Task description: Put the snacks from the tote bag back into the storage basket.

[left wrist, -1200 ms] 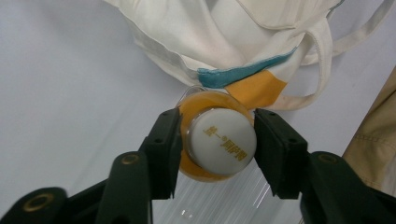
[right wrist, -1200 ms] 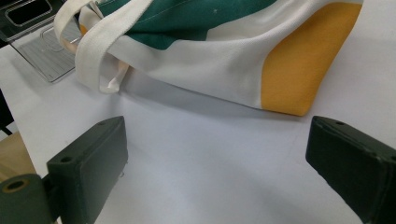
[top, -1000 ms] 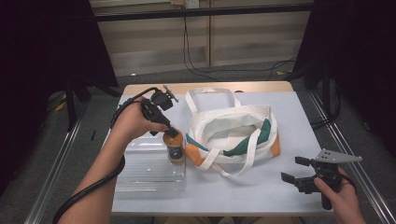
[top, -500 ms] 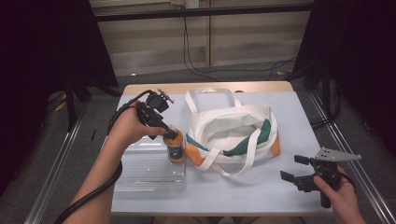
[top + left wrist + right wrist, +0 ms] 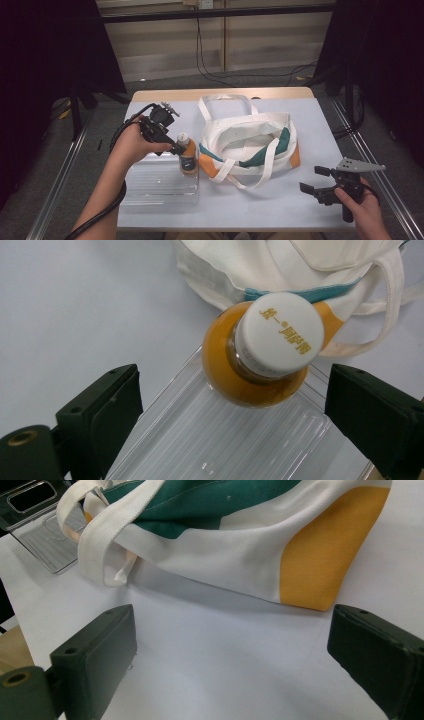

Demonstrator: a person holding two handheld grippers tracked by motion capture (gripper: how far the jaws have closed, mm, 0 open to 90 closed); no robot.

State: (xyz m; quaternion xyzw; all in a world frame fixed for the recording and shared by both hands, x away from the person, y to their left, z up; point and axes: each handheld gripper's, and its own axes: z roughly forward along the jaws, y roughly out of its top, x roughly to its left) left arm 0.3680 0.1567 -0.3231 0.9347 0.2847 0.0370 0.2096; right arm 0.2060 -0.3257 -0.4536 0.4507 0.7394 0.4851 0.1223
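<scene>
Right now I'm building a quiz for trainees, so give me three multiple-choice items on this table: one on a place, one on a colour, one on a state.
1. Where does the bottle stand?
A. on the clear tray
B. inside the tote bag
C. on the floor

2. What colour is the bottle's cap?
A. red
B. white
C. black

3. How do the left tongs stand?
A. shut on the bag strap
B. shut on the cap
C. open, bottle free between the jaws

Answers:
1 A: the left gripper view shows its base on the ribbed clear plastic, beside the bag.
2 B: the cap is white with gold lettering.
3 C: both jaws stand clear of the bottle, having just been opening.
</scene>
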